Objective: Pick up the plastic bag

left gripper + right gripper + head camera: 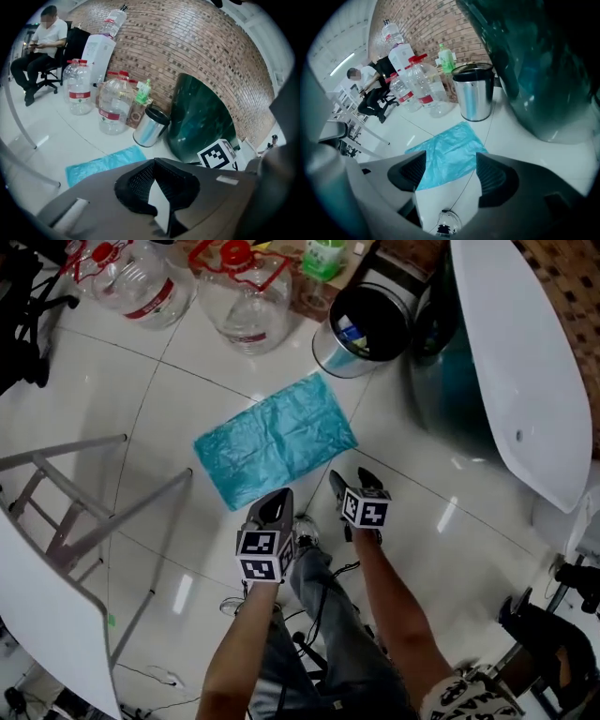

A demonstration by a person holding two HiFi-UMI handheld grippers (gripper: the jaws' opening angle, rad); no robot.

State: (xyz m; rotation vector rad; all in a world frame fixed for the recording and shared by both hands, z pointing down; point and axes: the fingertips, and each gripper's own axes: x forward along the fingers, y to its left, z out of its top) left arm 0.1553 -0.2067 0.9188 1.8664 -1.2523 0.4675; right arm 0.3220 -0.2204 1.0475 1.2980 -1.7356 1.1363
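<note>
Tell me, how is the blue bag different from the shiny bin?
The bag lies flat and crinkled; the bin stands upright. The bag is blue-green plastic; the bin is shiny metal with a black rim. The bag is a rectangle; the bin is round with an open top. Both sit on the white tiled floor.
</note>
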